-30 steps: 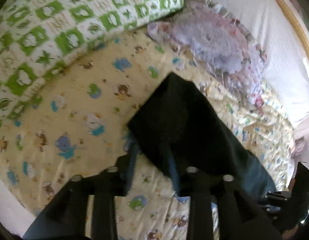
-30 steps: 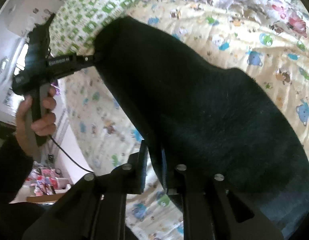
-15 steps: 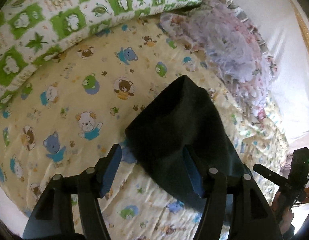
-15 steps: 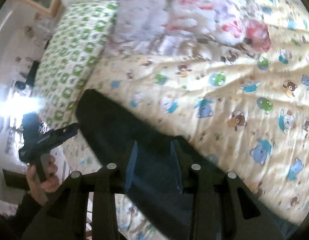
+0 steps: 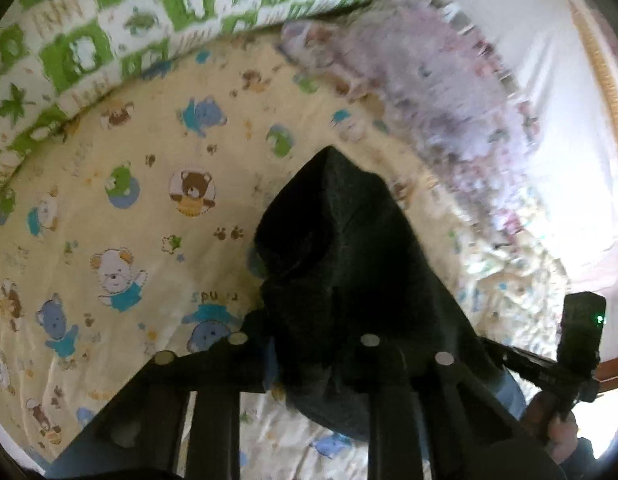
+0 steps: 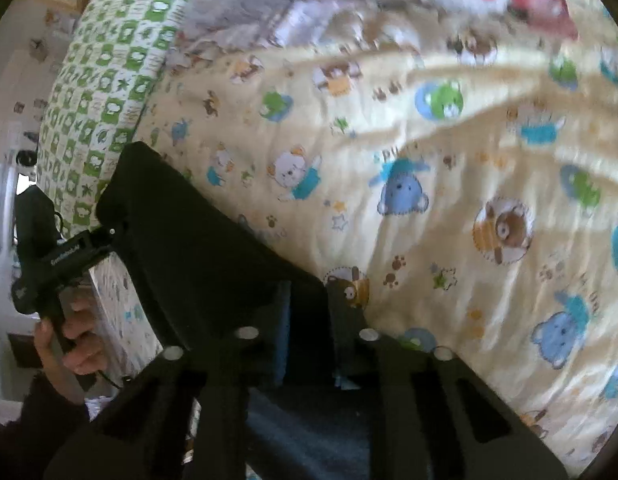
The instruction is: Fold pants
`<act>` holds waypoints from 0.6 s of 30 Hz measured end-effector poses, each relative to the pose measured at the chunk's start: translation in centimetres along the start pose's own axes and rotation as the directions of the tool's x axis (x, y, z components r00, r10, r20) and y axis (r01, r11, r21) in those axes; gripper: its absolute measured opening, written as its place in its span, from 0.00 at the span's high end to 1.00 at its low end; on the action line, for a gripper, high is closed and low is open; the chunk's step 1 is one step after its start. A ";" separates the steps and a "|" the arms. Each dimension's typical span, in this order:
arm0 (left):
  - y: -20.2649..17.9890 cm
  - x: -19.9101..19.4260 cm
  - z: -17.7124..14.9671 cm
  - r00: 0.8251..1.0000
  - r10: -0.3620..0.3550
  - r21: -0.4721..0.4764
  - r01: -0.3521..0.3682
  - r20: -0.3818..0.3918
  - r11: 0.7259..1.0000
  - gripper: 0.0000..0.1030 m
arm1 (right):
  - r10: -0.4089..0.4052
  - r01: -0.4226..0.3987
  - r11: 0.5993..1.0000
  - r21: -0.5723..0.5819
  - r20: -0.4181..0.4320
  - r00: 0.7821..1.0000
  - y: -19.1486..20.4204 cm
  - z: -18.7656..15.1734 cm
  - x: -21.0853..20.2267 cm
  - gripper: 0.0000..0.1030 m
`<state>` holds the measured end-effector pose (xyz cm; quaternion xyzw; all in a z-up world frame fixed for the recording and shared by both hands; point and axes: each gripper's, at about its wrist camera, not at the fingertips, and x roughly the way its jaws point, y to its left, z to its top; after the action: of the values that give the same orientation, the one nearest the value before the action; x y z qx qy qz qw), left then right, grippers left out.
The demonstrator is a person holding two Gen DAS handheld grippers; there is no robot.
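Bedding fills both views: a pale yellow quilt printed with cartoon bears (image 5: 121, 208), a green-and-white checked pillow (image 5: 109, 32) at its far edge. On it lie the dark, soft-fabric pants (image 5: 349, 264), stretched between your two tools. Your left gripper (image 5: 305, 360) has just closed and pinches bunched cloth; your right gripper (image 6: 309, 344) has likewise just narrowed onto a dark edge (the pads are hidden by fabric). Keep both pinches firm and the span taut, so the fold lands flat.

Two wrist fisheyes, steeply downward, close over the bedsheet (image 5: 109, 200) — shared dark pants (image 6: 197, 248).
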<state>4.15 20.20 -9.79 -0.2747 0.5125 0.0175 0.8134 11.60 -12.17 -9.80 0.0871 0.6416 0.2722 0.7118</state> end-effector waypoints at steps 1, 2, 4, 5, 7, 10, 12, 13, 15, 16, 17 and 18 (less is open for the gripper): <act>0.0 -0.8 -0.2 1.000 -0.009 0.004 0.009 0.013 1.000 0.82 | -0.003 0.004 1.000 -0.017 0.030 1.000 0.3 0.0 -0.7 0.86; 0.0 -1.8 -0.5 0.999 -0.018 0.008 0.018 0.028 1.000 0.83 | -0.004 0.005 1.000 -0.026 0.051 0.999 0.6 0.2 -1.1 0.86; 0.0 -3.2 -0.9 0.998 -0.028 0.011 0.028 0.052 1.000 0.83 | -0.016 0.021 0.999 -0.046 0.105 0.994 1.2 0.5 -2.3 0.87; 0.1 -4.1 -1.0 0.997 -0.030 0.012 0.030 0.070 0.999 0.83 | -0.020 0.027 0.998 -0.051 0.129 0.991 1.5 0.7 -2.7 0.88; 0.4 -4.8 -1.2 0.996 -0.029 0.019 0.028 0.084 0.999 0.83 | -0.022 0.030 0.998 -0.049 0.154 0.988 1.6 1.1 -3.0 0.90; 1.4 -3.4 -1.2 0.999 0.008 0.030 -0.009 0.048 1.000 0.83 | -0.055 0.064 0.996 -0.060 0.145 0.988 2.0 1.7 -1.3 0.91; 2.3 -1.4 -1.5 0.999 0.040 0.045 -0.040 0.009 0.998 0.83 | -0.088 0.095 0.994 -0.057 0.123 0.989 1.8 1.8 0.7 0.91; 2.6 -0.7 -1.6 0.998 0.056 0.053 -0.056 -0.009 0.997 0.82 | -0.098 0.104 0.993 -0.055 0.110 0.989 1.7 1.8 1.3 0.91; 3.0 -0.6 -1.6 0.998 0.047 0.058 -0.045 -0.029 0.997 0.78 | -0.108 0.113 0.992 -0.051 0.086 0.990 1.5 1.7 2.3 0.90; 3.1 -1.0 -1.6 0.999 0.042 0.062 -0.040 -0.029 0.997 0.74 | -0.104 0.109 0.993 -0.044 0.094 0.990 1.4 1.7 2.0 0.85; 3.0 -1.6 -1.5 0.999 0.047 0.075 -0.045 -0.025 0.996 0.69 | -0.101 0.105 0.994 -0.032 0.104 0.989 1.4 1.6 1.4 0.84; 3.0 -2.4 -1.4 0.998 0.054 0.088 -0.053 -0.017 0.995 0.64 | -0.094 0.097 0.995 -0.023 0.109 0.990 1.4 1.6 0.9 0.82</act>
<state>0.91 22.74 -9.54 -0.2252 0.5277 0.0142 0.8189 12.74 -10.19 -9.65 0.0607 0.6020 0.2415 0.7587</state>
